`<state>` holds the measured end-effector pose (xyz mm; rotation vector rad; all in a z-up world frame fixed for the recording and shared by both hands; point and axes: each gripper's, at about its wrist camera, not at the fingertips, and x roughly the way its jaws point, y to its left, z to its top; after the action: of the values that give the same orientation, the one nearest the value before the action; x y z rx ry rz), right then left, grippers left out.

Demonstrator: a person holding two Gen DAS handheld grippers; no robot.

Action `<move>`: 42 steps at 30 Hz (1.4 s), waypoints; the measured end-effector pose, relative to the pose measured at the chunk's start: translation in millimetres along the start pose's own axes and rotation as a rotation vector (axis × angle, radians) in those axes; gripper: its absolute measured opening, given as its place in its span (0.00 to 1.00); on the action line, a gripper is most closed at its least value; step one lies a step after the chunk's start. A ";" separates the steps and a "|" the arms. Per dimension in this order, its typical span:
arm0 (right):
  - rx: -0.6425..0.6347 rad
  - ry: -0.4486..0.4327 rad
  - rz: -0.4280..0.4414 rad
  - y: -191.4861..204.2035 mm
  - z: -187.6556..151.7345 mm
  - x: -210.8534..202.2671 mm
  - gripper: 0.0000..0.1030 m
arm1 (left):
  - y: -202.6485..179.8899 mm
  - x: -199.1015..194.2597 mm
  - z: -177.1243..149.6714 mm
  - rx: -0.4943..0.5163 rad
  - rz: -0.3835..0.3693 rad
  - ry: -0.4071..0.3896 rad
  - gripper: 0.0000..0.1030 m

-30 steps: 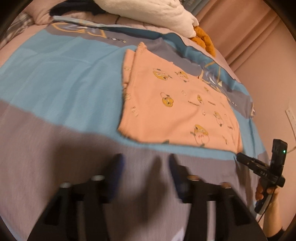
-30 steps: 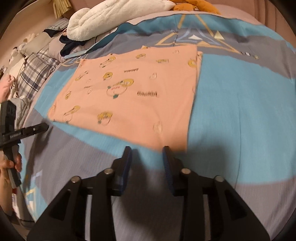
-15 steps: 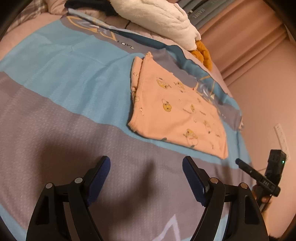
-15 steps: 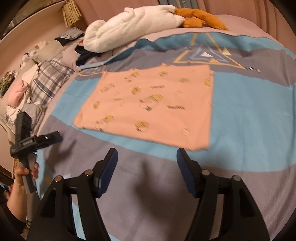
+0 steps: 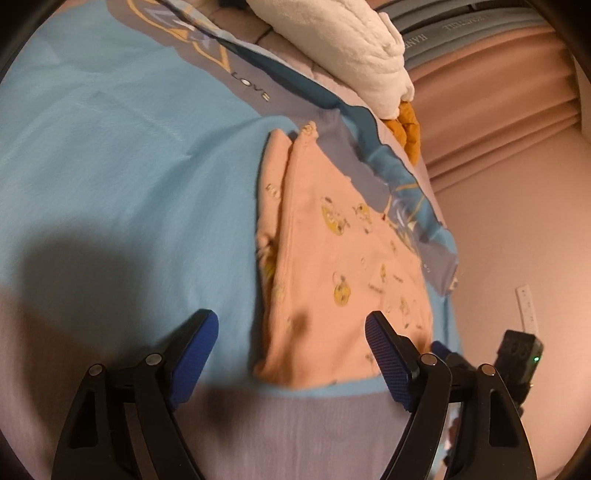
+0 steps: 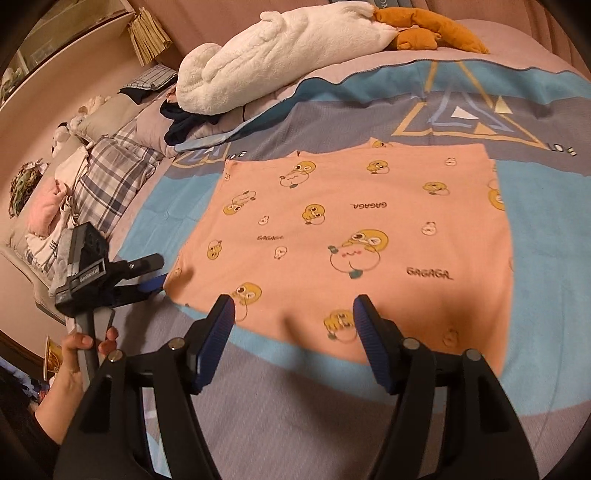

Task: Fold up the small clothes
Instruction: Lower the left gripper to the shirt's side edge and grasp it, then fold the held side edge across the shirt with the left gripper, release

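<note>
Filling both views: a bed under a blue and grey patterned bedspread (image 6: 546,258), running from 6 o'clock up to 12.

At the centre of the right wrist view, spreading toward 3 o'clock: the task's piece, a peach cotton garment printed with yellow ducks (image 6: 351,229), lying flat as a tidy rectangle. In the left wrist view, seen end-on from centre up toward 12, with a second layer peeking out along its 9 o'clock edge, so probably folded once already.

At 12 o'clock in the right view: a long white fleecy plush cushion (image 6: 288,55), with an orange plush toy (image 6: 436,33) touching its 1 o'clock end. At 9 to 10 o'clock, well apart from the garment: a crumpled plaid cloth (image 6: 110,177).

At 6 o'clock in its own view: the right hand-held gripper (image 6: 293,310), jaws spread wide and empty, tips over the garment's near hem. Likewise at 6 o'clock in the left view: the left hand-held gripper (image 5: 291,325), gaping just as wide, holding nothing, straddling the near corner.

Changed within the last second: jaws narrow a second ago, now wide apart; drawn back half a second ago, now back in over the near edge. Garment itself unmoved.

Meaning for the task, as a judgement: release finished, a fresh grasp being set up. Likely next: pinching the near hem on both sides and carrying it toward 12 o'clock. Worth catching every layer at the left corner, or the lower one may stay behind.
</note>
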<state>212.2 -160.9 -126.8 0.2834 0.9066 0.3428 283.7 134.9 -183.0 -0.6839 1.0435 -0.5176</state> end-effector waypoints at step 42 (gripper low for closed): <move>-0.137 0.128 -0.139 19.3 106.9 112.4 0.17 | -37.4 71.0 64.7 0.109 0.083 0.095 0.18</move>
<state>358.9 -108.0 -137.2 0.0720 1.0181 0.2955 369.4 78.0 -177.0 -0.5215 1.1198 -0.5345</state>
